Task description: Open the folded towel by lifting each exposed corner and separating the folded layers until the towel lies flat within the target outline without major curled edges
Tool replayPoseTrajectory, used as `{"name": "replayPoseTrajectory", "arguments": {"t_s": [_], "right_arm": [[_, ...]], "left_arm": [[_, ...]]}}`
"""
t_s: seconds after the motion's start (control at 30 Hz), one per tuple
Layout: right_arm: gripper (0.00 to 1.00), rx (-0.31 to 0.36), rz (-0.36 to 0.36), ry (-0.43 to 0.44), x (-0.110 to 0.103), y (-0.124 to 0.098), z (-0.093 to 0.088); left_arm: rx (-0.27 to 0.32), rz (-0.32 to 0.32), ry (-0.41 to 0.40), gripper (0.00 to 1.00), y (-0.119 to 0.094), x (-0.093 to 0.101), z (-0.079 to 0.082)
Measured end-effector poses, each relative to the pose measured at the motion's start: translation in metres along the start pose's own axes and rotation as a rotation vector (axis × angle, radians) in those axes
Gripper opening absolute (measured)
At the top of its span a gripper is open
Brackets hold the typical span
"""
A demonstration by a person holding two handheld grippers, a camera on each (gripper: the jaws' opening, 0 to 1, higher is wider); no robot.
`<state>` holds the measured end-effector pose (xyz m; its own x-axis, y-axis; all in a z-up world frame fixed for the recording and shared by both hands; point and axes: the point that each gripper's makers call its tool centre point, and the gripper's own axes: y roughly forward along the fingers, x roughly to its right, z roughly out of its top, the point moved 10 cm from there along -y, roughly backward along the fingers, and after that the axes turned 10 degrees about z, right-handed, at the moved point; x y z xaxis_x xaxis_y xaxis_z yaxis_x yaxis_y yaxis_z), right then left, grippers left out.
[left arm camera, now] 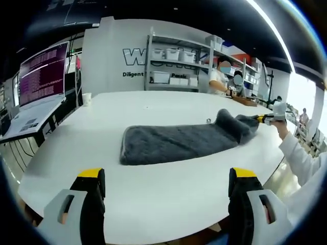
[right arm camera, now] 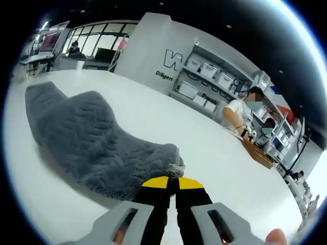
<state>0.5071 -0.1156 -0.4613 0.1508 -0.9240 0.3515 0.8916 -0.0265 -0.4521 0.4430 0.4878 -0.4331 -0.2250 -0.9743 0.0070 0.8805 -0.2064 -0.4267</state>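
Note:
A dark grey towel (left arm camera: 179, 141) lies stretched across the white table (left arm camera: 153, 199), its right end raised in a fold. My right gripper (left arm camera: 261, 119) reaches in from the right and pinches that raised end. In the right gripper view the towel (right arm camera: 87, 138) runs away to the upper left, and my right gripper (right arm camera: 172, 179) is shut on its near corner, yellow tips pressed together. My left gripper (left arm camera: 167, 179) stands wide open above the table's near part, short of the towel, with nothing between its fingers.
A paper cup (left arm camera: 86, 98) stands at the table's far left. A monitor (left arm camera: 43, 71) and laptop sit on a side desk to the left. Shelves with white bins (left arm camera: 176, 61) line the back wall, and people sit at a bench (right arm camera: 245, 122) beyond the table.

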Motion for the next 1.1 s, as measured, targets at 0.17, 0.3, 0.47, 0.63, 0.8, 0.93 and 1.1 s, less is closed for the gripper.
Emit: {"name": "replayPoseTrajectory", "arguments": {"t_s": [0.17,0.3,0.47,0.63,0.8,0.93,1.1], "right_arm": [[0.0,-0.032,-0.036,0.003,0.016,-0.004,-0.012],[0.0,-0.043,-0.052,0.007,0.025,-0.006,-0.017],[0.0,-0.063,-0.072,0.024,0.037,-0.005,-0.026],[0.0,-0.086,-0.088,0.042,0.046,-0.006,-0.036],[0.0,-0.094,-0.101,0.079,0.058,-0.008,-0.047],[0.0,-0.104,-0.092,0.094,0.059,-0.006,-0.053],[0.0,-0.092,-0.079,0.14,0.057,-0.007,-0.058]], "left_arm": [[0.001,-0.003,-0.001,1.0,0.0,0.001,0.0],[-0.003,-0.003,-0.001,1.0,0.002,0.002,0.0],[-0.009,-0.008,0.006,1.0,0.004,0.003,0.001],[-0.007,-0.012,0.008,1.0,0.004,0.004,0.002],[-0.011,-0.011,0.009,1.0,0.005,0.005,0.002],[-0.013,-0.015,0.013,1.0,0.005,0.007,0.003],[-0.014,-0.015,0.016,1.0,0.005,0.007,0.003]]}}
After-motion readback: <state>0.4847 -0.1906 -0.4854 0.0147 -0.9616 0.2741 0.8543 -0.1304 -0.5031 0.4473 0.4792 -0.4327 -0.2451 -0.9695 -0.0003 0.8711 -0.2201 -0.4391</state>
